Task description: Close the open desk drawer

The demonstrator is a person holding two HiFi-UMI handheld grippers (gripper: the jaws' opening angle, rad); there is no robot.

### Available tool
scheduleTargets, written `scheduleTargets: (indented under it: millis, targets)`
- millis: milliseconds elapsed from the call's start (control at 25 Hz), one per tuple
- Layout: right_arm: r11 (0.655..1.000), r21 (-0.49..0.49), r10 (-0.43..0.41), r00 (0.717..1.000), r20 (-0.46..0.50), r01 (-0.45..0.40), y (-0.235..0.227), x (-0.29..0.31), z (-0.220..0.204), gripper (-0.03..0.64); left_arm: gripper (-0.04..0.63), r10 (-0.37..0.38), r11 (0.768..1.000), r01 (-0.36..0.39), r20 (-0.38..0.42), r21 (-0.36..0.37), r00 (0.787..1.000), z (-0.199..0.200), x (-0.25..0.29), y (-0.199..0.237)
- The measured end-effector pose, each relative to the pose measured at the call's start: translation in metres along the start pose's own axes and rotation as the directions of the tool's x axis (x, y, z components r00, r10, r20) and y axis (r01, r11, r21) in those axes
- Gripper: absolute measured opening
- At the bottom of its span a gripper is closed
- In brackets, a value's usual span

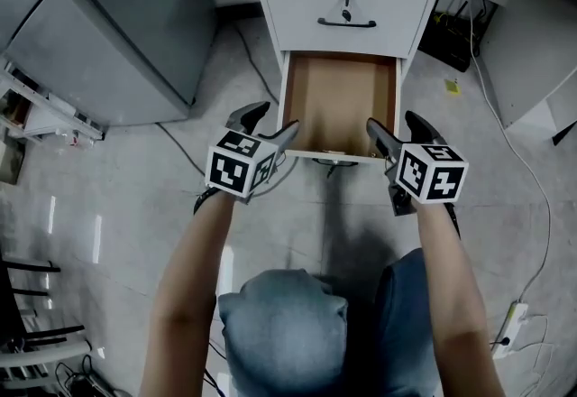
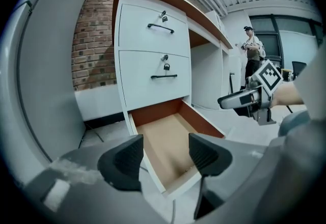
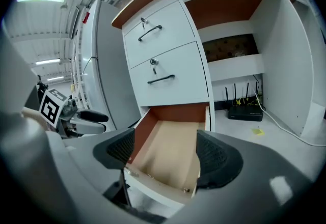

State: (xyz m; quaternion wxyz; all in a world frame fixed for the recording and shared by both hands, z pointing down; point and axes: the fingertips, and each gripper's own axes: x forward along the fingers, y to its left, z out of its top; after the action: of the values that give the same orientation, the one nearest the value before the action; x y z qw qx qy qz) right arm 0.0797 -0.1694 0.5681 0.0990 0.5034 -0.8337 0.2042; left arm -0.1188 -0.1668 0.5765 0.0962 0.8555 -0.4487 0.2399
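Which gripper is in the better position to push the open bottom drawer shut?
Right, but only narrowly. The left gripper and right gripper are both open and empty, at the front corners of the drawer. The right one's tip seems to overlap its front.

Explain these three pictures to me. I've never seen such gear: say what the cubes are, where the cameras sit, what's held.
No robot: a person holds a gripper in each hand, the left gripper and the right gripper; the patterned cubes are part of them. The top-down picture comes from a camera on the person's head. The other two come from cameras riding on each gripper, looking past its two dark fingers. Ahead stands a white desk unit: its bottom drawer is pulled open and looks empty, the two drawers above are shut. Both grippers are open, holding nothing, near the drawer's front edge.
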Motion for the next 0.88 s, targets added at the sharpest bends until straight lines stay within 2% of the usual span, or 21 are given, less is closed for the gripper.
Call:
scheduleTargets:
  millis: [200,400,640,760,880]
  targets:
    - [0.999,-0.048,0.015,0.999,-0.045,-0.017,-0.006,-0.006,-0.036,0.370,0.279,-0.050,0.999,0.051,-0.067,0.005,0.996,-0.035,-0.001,-0.013]
    - [0.999,0.012,0.050,0.998,-0.040,-0.049,-0.013,-0.015,-0.062,0.370,0.279,-0.076,0.997,0.080,-0.129,0.025,0.989,-0.067,0.001,-0.025]
    - [0.995,0.023,0.102,0.993,-0.055,-0.100,-0.006,-0.021,-0.084,0.370,0.279,-0.061,0.994,0.051,-0.109,-0.094,0.992,-0.084,0.006,-0.028]
    - [0.994,-0.042,0.097,0.991,-0.088,-0.101,-0.003,-0.020,-0.095,0.369,0.279,-0.028,0.996,0.020,-0.086,-0.086,0.996,-0.085,0.006,-0.027]
    - [0.993,-0.095,0.056,0.992,-0.114,-0.067,-0.009,-0.016,-0.100,0.368,0.279,0.011,0.997,-0.018,-0.087,-0.080,0.996,-0.090,0.005,-0.022]
